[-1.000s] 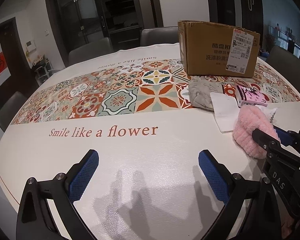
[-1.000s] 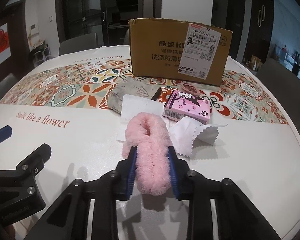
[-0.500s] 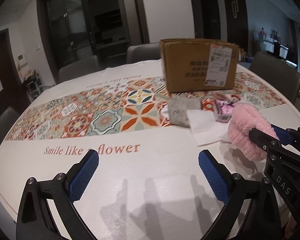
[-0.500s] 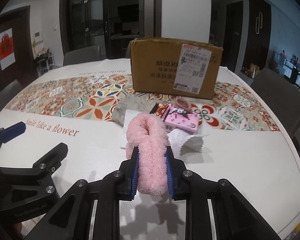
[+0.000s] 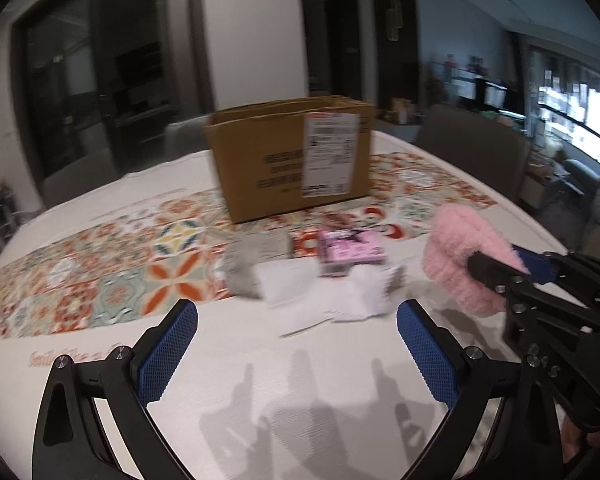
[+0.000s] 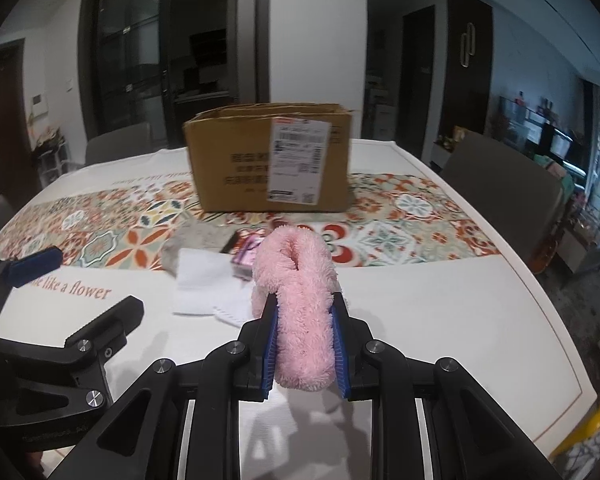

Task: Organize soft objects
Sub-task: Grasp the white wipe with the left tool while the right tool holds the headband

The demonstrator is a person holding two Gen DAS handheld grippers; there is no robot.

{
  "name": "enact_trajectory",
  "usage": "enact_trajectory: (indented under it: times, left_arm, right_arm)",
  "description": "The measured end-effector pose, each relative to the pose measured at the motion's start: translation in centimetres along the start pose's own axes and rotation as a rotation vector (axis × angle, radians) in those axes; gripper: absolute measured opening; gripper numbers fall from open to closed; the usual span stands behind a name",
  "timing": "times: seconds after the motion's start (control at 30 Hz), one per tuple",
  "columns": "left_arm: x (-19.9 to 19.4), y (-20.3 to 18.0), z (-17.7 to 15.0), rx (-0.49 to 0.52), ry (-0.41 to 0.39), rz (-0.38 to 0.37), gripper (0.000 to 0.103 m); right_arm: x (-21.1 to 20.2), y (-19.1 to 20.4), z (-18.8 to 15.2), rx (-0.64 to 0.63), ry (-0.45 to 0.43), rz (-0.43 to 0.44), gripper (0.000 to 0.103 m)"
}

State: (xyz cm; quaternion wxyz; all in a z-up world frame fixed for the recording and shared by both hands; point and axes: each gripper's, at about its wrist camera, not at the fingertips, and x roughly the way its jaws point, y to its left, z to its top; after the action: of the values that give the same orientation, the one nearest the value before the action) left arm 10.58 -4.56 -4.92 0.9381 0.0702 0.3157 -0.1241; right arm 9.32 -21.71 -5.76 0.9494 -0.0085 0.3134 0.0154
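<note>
My right gripper (image 6: pixel 304 340) is shut on a fluffy pink fabric piece (image 6: pixel 298 276) and holds it up above the table; it also shows at the right of the left wrist view (image 5: pixel 460 256). My left gripper (image 5: pixel 296 352) is open and empty above the white table front. An open cardboard box (image 6: pixel 270 160) stands at the back on the patterned runner (image 6: pixel 400 216). In front of it lie a grey cloth (image 5: pixel 248 264), white cloths (image 5: pixel 324 292) and a pink packet (image 5: pixel 350 250).
Grey chairs stand around the round table (image 6: pixel 460 320), one at the right (image 6: pixel 500 184). The left gripper's body (image 6: pixel 40 320) is at the left of the right wrist view.
The right gripper has lifted the pink fabric piece off the table and higher. Both views have risen and turned toward the box; the left gripper stays open.
</note>
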Motion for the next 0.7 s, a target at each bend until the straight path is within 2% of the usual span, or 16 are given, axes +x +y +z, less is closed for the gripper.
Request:
enact_trajectory:
  times: [0.17, 0.4, 0.7]
  left_arm:
    - [1.5, -2.1, 1.1, 0.048, -0.003, -0.047, 0.101]
    - [5.5, -3.9, 1.7, 0.033, 0.087, -0.089, 0.096]
    - [9.8, -4.5, 1.4, 0.023, 0.18, -0.059, 0.08]
  right_arm:
    - [0.1, -2.1, -0.2, 0.041, -0.006, -0.036, 0.025]
    - [1.2, -4.8, -0.5, 0.089, 0.007, -0.068, 0.025]
    - [3.8, -7.0, -0.6, 0.148, 0.05, -0.066, 0.025]
